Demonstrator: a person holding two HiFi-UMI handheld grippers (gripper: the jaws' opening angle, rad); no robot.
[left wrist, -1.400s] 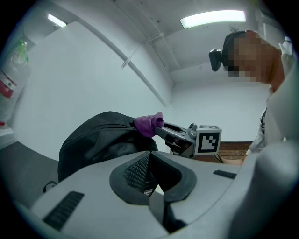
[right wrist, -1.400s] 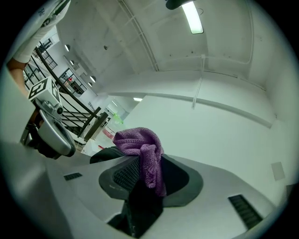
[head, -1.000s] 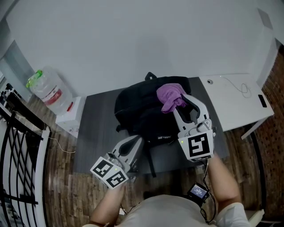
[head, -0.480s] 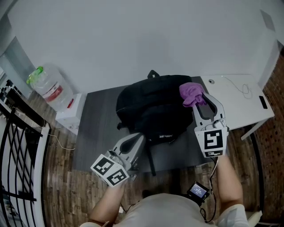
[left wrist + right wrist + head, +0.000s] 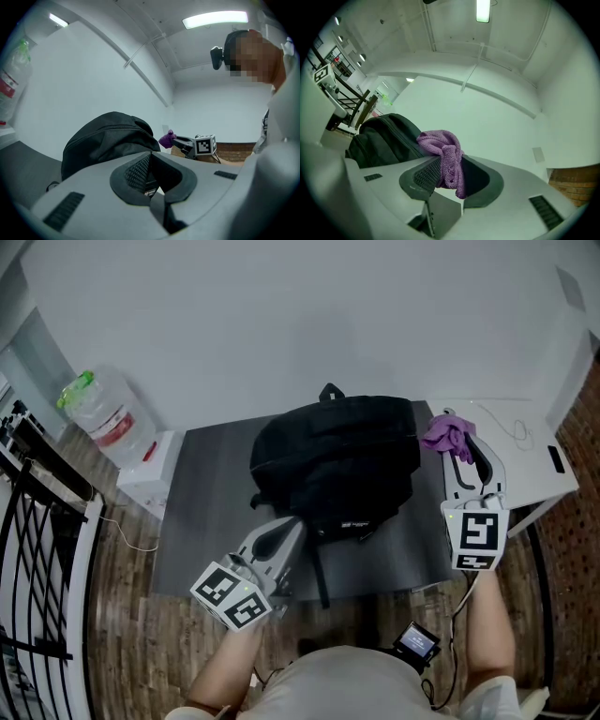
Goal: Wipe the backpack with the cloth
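Showing one backpack (image 5: 337, 460), one cloth (image 5: 446, 435), one bottle (image 5: 98, 413)

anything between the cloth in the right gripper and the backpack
Nothing visible. The cloth, clamped in the right gripper's jaws, hangs just beside the backpack, with only open air between them.

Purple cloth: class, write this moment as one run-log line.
right gripper: shut on purple cloth | position: beside backpack, contact unclear
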